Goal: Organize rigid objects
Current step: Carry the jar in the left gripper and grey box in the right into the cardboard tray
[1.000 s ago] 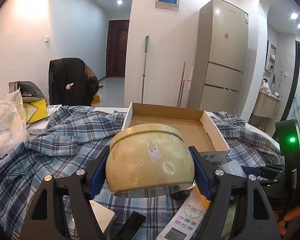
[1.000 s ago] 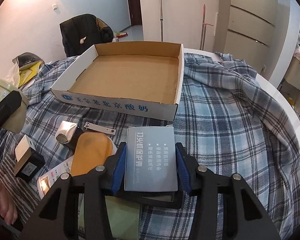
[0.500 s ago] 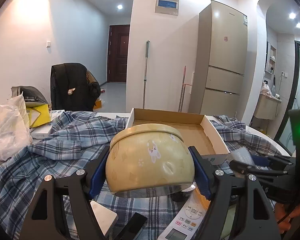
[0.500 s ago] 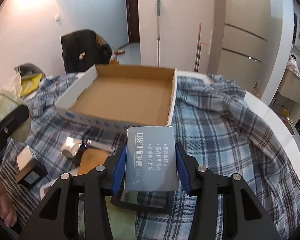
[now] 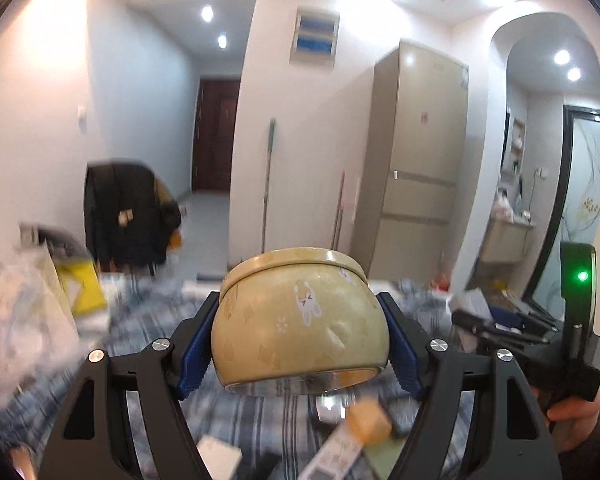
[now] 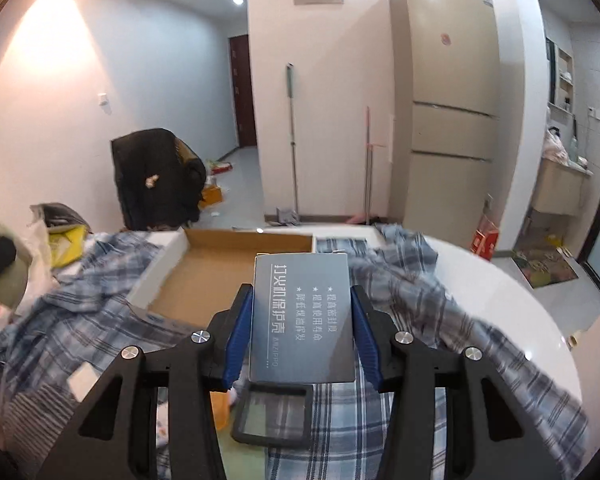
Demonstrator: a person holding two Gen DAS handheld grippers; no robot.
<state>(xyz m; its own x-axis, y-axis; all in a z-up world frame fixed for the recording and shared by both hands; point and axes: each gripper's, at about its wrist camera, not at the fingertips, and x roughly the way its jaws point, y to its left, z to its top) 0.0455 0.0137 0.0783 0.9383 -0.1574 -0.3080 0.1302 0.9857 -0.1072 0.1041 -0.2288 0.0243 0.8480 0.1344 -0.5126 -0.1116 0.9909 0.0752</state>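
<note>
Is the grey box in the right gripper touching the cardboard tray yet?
Cannot tell. In the right wrist view the grey box, clamped in the right gripper, overlaps the cardboard tray, so any gap between them is hidden.

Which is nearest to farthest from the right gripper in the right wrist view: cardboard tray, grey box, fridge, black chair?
1. grey box: clamped in the right gripper.
2. cardboard tray: just ahead, slightly left, on the plaid cloth.
3. black chair: beyond the table, left.
4. fridge: back wall, right.
</note>
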